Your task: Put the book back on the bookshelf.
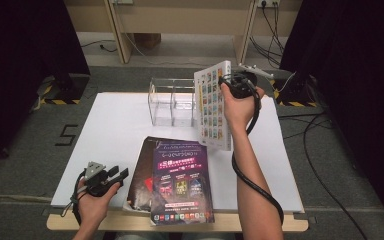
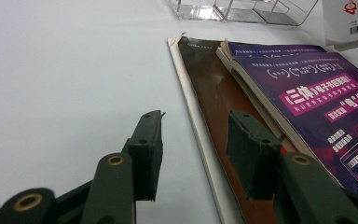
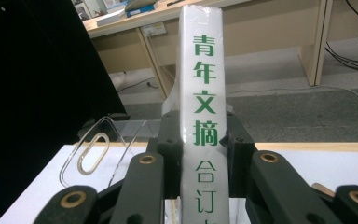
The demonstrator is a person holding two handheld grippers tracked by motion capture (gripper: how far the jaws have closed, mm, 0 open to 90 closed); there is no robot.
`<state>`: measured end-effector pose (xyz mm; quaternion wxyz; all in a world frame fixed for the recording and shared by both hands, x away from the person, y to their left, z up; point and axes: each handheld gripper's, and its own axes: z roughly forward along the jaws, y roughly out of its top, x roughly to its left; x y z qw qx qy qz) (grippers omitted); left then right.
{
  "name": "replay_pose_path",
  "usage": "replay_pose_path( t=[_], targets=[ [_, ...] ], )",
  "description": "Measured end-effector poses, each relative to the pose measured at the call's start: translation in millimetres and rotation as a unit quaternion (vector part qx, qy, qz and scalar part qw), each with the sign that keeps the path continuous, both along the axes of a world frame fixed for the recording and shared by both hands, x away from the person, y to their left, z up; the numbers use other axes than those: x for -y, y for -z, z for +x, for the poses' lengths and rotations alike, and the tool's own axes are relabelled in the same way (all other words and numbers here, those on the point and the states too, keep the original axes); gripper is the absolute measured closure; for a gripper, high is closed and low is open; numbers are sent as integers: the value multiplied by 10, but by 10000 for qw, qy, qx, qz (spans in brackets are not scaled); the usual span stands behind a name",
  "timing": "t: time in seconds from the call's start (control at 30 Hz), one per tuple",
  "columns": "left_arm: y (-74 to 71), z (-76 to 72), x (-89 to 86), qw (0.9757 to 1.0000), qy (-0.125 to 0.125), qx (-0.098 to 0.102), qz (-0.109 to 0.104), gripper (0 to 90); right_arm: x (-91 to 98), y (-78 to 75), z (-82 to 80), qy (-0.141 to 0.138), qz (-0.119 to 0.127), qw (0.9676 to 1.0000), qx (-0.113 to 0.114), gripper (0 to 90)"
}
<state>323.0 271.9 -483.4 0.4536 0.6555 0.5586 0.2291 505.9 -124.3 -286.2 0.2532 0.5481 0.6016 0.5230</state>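
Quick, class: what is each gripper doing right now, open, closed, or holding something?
Left gripper: open, holding nothing, beside the stacked books.
Right gripper: closed on the white book, held upright above the table.

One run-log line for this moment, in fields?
right gripper: shut on white book, upright beside clear rack | left gripper: open, resting beside purple book | table: white

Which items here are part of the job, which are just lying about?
In the job:
- white book, clamped upright in the right gripper
- clear acrylic rack, beside the book
- purple book and brown book under it, stacked on the table
- left gripper, open, holding nothing

Lying about:
- cables on the floor
- wooden desk legs
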Motion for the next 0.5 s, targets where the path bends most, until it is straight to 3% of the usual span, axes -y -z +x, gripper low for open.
replay_pose_path(
  t=[0.43,0.5],
  targets=[
    [0,2,-26,10000,-39,-6,-38,551,-87,-11,213,158,83,9998,31,741],
    [-3,0,-22,10000,-36,1,-46,552,-86,-28,260,149,206,9997,-12,740]
  ],
)
